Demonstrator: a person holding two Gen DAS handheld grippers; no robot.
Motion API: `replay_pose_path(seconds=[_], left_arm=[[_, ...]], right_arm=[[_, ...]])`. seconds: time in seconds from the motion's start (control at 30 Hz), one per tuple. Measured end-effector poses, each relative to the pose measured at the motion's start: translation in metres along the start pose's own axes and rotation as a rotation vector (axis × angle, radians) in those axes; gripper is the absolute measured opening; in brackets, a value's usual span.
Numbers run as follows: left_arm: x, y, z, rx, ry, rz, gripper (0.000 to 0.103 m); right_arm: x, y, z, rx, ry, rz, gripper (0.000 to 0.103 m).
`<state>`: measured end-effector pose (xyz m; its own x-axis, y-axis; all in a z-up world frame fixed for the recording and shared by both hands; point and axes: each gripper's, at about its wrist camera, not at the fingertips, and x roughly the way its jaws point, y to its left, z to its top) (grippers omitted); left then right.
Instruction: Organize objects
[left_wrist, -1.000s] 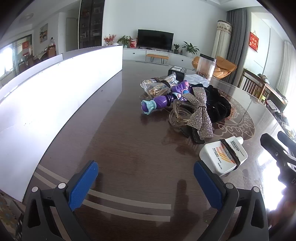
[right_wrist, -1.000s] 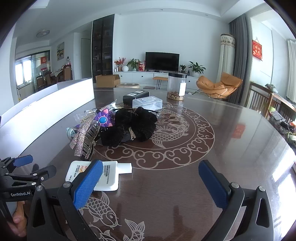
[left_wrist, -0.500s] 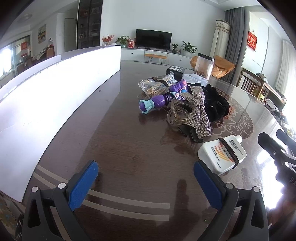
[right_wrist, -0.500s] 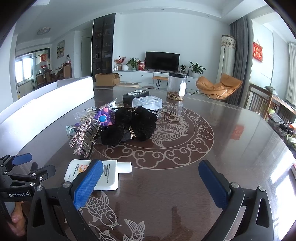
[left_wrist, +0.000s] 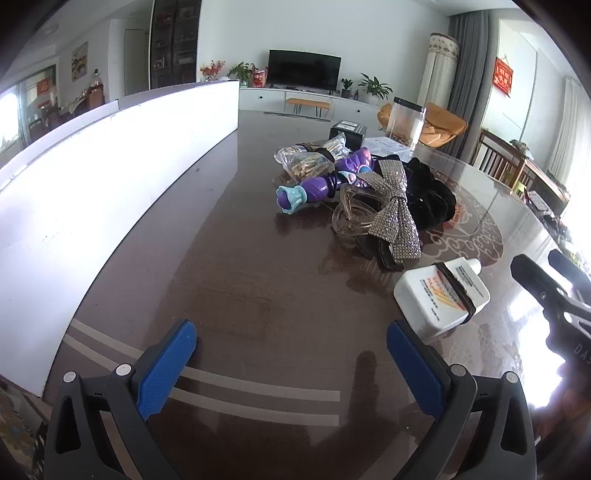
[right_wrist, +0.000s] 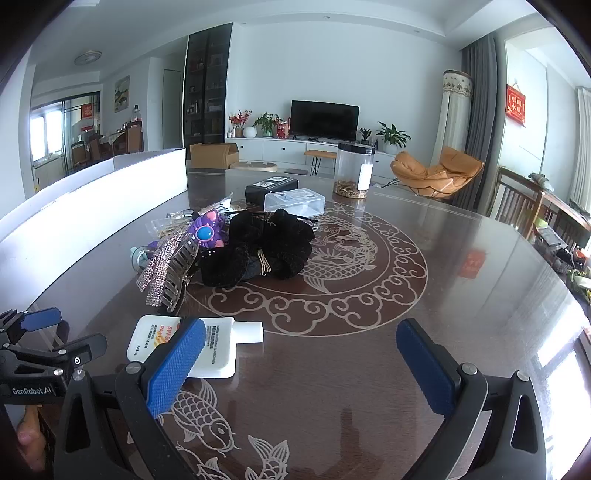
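Observation:
A pile lies mid-table: a purple toy (left_wrist: 314, 188), a rhinestone bow clip (left_wrist: 395, 214), a clear hair claw (left_wrist: 351, 218), black scrunchies (right_wrist: 266, 247) and a bag of small items (left_wrist: 306, 162). A white sunscreen bottle (left_wrist: 441, 295) with a black band lies nearest, also in the right wrist view (right_wrist: 207, 347). My left gripper (left_wrist: 291, 365) is open and empty above the bare table, left of the bottle. My right gripper (right_wrist: 303, 365) is open and empty, its left finger over the bottle.
A white board (left_wrist: 110, 177) stands along the table's left side. A clear lidded box (right_wrist: 293, 201), a black box (right_wrist: 271, 186) and a clear jar (right_wrist: 352, 171) stand behind the pile. The dark glossy table (right_wrist: 461, 277) has a dragon inlay.
Both grippers have drifted slightly; the pile and bottle sit a little lower and to the left in the left wrist view. Nothing was grasped or moved.

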<state>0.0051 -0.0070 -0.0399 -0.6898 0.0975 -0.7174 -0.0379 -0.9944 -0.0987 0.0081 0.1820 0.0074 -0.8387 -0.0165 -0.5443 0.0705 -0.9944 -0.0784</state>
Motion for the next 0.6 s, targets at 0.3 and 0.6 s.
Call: replay_pose_path(seconds=[0.3, 0.6], left_arm=[[0.0023, -0.0055, -0.0027, 0.05, 0.007, 0.034, 0.103], [0.0032, -0.0069, -0.0031, 0.064, 0.01, 0.043, 0.103]], right_arm=[[0.0005, 0.0004, -0.0005, 0.006, 0.001, 0.001, 0.103], [0.0012, 0.0014, -0.0002, -0.004, 0.01, -0.005, 0.103]])
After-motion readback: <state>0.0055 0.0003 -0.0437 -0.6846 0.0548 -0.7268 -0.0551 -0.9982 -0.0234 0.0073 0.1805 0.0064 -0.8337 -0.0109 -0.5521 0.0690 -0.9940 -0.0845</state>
